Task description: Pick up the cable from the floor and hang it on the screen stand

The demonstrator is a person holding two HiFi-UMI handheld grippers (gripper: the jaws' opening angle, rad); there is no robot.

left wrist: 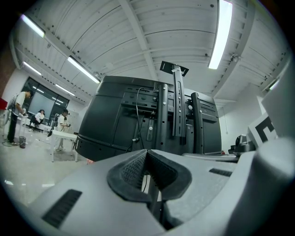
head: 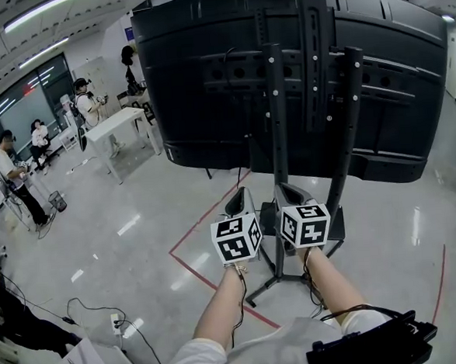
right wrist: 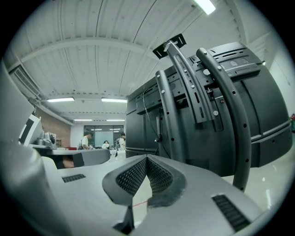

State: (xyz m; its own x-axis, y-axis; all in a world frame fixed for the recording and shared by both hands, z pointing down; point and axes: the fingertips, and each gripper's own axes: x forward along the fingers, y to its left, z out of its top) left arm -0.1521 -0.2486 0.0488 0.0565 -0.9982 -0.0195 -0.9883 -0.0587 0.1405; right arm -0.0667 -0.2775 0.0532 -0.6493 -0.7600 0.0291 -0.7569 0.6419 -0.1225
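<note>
The big black screen (head: pixel 206 85) shows its back, mounted on the dark screen stand (head: pixel 278 135) with upright posts. A thin black cable (head: pixel 87 306) lies on the floor at lower left and runs to a white power strip (head: pixel 116 324). Another thin cable (left wrist: pixel 137 115) hangs down the screen's back; it also shows in the right gripper view (right wrist: pixel 148 117). My left gripper (head: pixel 241 196) and right gripper (head: pixel 288 190) are side by side just before the stand's posts, both raised toward the screen. The left gripper (left wrist: pixel 146 153) and the right gripper (right wrist: pixel 146 159) are shut with nothing between the pads.
The stand's base legs (head: pixel 270 282) spread on the glossy floor under my arms. Red tape lines (head: pixel 203 268) cross the floor. A white table (head: pixel 119 124) and several people stand far left. A black device (head: pixel 372 348) hangs at my chest.
</note>
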